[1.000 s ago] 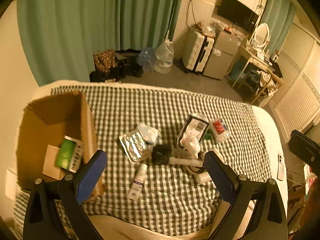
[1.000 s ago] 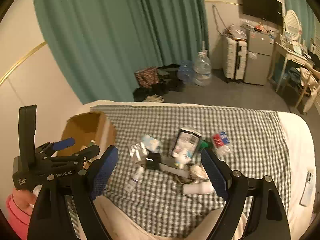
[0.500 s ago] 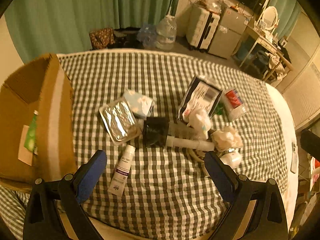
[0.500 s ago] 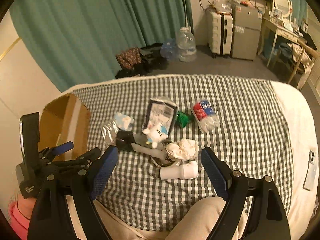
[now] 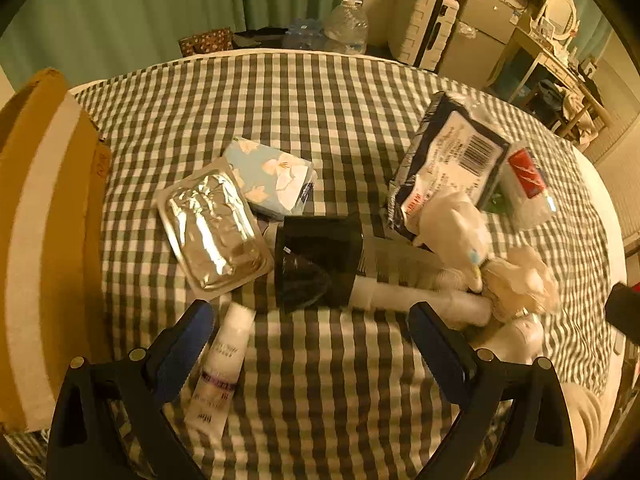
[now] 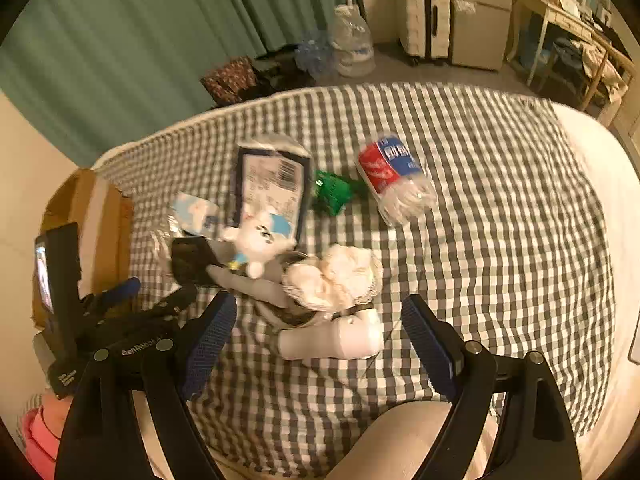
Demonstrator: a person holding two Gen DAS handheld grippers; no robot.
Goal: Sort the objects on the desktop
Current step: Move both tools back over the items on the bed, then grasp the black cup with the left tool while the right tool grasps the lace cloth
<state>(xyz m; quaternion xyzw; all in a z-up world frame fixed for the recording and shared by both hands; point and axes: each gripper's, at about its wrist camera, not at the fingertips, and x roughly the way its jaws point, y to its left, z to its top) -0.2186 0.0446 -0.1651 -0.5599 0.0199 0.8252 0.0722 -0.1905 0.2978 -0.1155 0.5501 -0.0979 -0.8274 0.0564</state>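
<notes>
Several objects lie on a checked cloth (image 5: 320, 120): a silver foil pack (image 5: 214, 226), a blue tissue pack (image 5: 272, 176), a black box (image 5: 316, 266), a white tube (image 5: 220, 376), a dark barcode package (image 5: 448, 164), a white plush toy (image 6: 260, 240) and a crumpled tissue (image 6: 336, 276). My left gripper (image 5: 308, 334) is open and empty, just above the tube and the black box. My right gripper (image 6: 320, 328) is open and empty, over a white bottle (image 6: 332, 338). The left gripper also shows in the right wrist view (image 6: 132, 312).
A cardboard box (image 5: 44, 232) stands at the left edge of the cloth. A red and blue wrapped roll (image 6: 394, 180) and a green wrapper (image 6: 332, 196) lie farther back. Suitcases (image 6: 420, 8), water bottles and a teal curtain stand beyond the bed.
Both grippers have moved forward and down toward the pile of objects. The cardboard box has slid to the left edge of both views. Both grippers stay open.
</notes>
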